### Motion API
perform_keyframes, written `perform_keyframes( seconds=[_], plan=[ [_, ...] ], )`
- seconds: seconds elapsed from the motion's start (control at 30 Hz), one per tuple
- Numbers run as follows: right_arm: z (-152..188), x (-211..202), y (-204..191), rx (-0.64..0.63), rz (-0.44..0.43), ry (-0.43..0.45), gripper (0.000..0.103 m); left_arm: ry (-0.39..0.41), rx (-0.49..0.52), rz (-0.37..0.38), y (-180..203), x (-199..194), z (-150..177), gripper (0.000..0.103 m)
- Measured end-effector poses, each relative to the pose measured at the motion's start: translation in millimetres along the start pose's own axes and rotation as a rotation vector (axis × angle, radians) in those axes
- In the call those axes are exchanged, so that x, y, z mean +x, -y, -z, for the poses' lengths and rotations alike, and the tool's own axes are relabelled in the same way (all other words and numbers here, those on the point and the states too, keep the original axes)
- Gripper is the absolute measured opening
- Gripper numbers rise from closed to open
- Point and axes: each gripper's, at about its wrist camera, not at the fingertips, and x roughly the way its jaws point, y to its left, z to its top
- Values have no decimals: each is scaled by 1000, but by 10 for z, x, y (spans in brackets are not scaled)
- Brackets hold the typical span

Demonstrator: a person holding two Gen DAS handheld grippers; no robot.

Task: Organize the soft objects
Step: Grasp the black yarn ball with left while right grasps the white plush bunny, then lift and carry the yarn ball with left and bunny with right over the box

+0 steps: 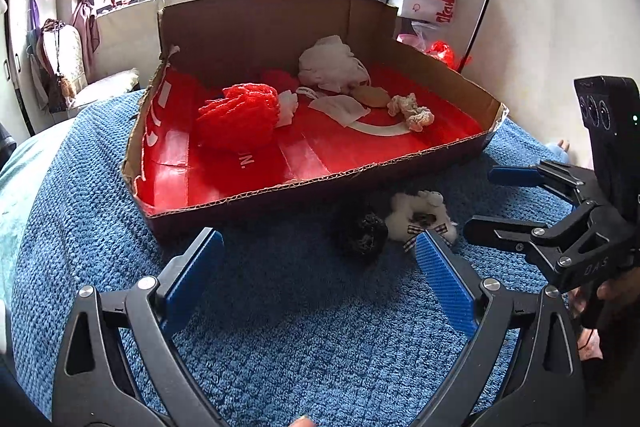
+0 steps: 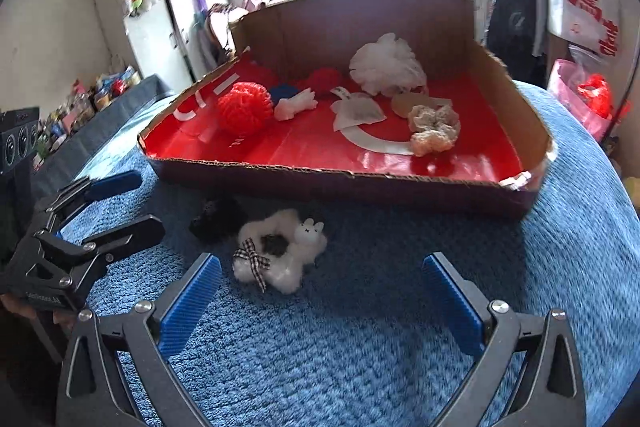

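Sorting soft things on a blue blanket (image 2: 360, 347), we hold both claws spread wide and empty: the left gripper (image 1: 320, 275) and the right gripper (image 2: 322, 291). Much appears done: the cardboard tray (image 2: 340, 183) already holds a red knitted ball (image 2: 240, 107), a white mesh puff (image 2: 386, 65) and a cream scrunchie (image 2: 434, 129). Left outside, just before the tray's near wall, lie a white fluffy scrunchie (image 2: 280, 251) and, touching it, a black fuzzy item (image 1: 360, 233).

Corrugated cardboard box (image 2: 328, 173), glossy red lining; rough knit blue blanket (image 2: 360, 347); fluffy white scrunchie (image 2: 280, 259).
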Motion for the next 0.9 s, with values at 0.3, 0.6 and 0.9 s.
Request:
perform_keyframes(
  seconds=[0.3,0.6,0.9],
  plan=[
    [-152,379,-108,-194,-103,-152,90,-119,72,98,-15,319,-139,65],
    [-68,373,-287,-306,-110,-120,53,-154,80,222,80,446,-131,32],
    [-83,14,-175,-217,-122,-40,48,-79,48,222,114,171,-161,32]
  ],
)
